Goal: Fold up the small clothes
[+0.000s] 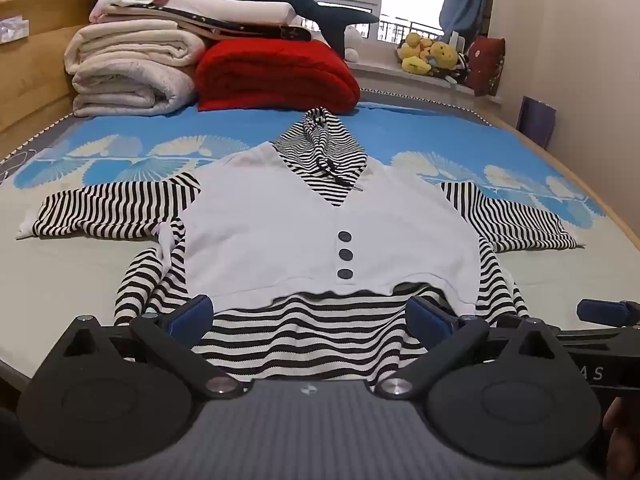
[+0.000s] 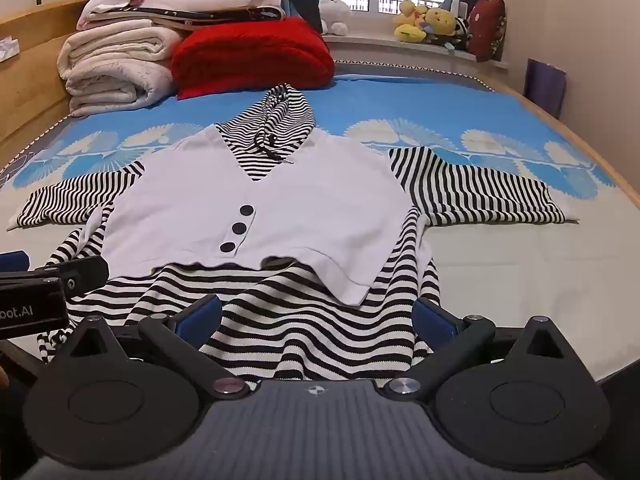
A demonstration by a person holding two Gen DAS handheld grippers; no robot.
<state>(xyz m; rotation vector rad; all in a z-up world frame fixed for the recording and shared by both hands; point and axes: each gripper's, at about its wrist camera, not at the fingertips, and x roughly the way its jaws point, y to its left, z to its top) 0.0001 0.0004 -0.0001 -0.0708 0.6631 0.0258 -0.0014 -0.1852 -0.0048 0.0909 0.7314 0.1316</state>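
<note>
The hooded top (image 1: 320, 224) lies spread flat, unfolded, hem at the bed's (image 1: 60, 280) near edge; left gripper (image 1: 310, 312) and right gripper (image 2: 318, 314), jaws spread, hover over the hem, all folds remaining.

Hoodie (image 1: 312, 220) on bed (image 1: 60, 280), blankets (image 1: 128, 72) behind

Black-and-white striped hoodie (image 1: 304, 332) with white vest front, blue leaf-patterned sheet (image 1: 420, 136), red blanket (image 1: 276, 76)
</note>
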